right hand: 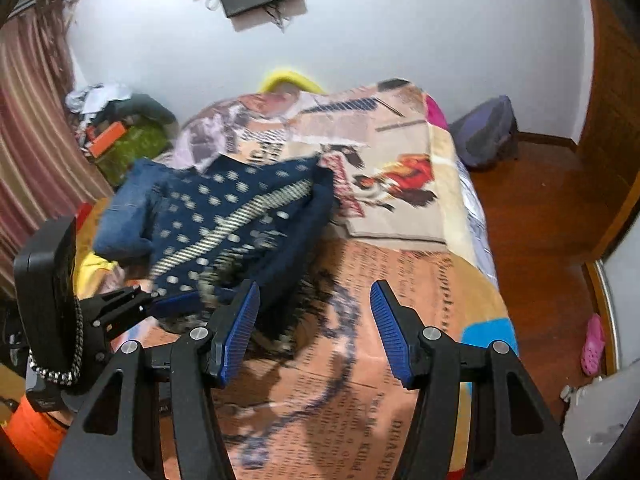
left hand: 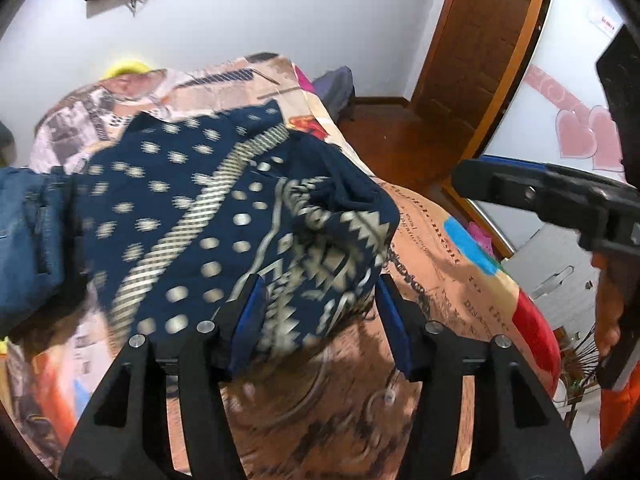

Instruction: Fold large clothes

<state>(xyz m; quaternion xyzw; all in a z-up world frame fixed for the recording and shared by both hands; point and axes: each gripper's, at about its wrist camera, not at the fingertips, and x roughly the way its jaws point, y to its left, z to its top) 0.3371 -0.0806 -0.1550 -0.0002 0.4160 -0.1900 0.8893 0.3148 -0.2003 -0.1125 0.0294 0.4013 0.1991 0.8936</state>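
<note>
Left wrist view
Left tongs (left hand: 318, 300): spread wide, the hem of the garment lying between the two blue pads, not pinched.
Garment (left hand: 224, 220): one navy piece with cream dots, a striped band and zigzag trim, bunched on the bed toward its left edge; blurred.
Jeans (left hand: 28, 236): one folded blue pair at the left edge of the bed, touching the garment's left side.
Bed cover (left hand: 440, 248): one printed blanket with newspaper lettering, bare along the right edge of the bed.
Right tongs (left hand: 516, 188): seen side-on over the right edge of the bed, well apart from the garment; from here I cannot tell how the fingers stand.
Around: a wooden door (left hand: 476, 40) and wooden floor (left hand: 396, 140) past the far right corner of the bed; pink hearts (left hand: 588, 136) on a white panel at the right.

Right wrist view
Right tongs (right hand: 314, 320): spread wide, holding nothing, over bare blanket near the bed's near edge.
Garment (right hand: 236, 216): left of the right tongs, its near edge just behind the left blue pad.
Left tongs (right hand: 172, 304): low at the garment's near edge, tip against the cloth.
Jeans (right hand: 124, 208): one pair, at the garment's far left side.
Pillow (right hand: 288, 78): one yellow one at the head of the bed.
Bag (right hand: 488, 136): one dark one on the floor beside the bed's far right corner.
Sandal (right hand: 594, 344): one pink one on the floor at the right.
Curtain (right hand: 36, 132): striped, at the left, with a heap of clutter (right hand: 120, 128) beside the bed.
</note>
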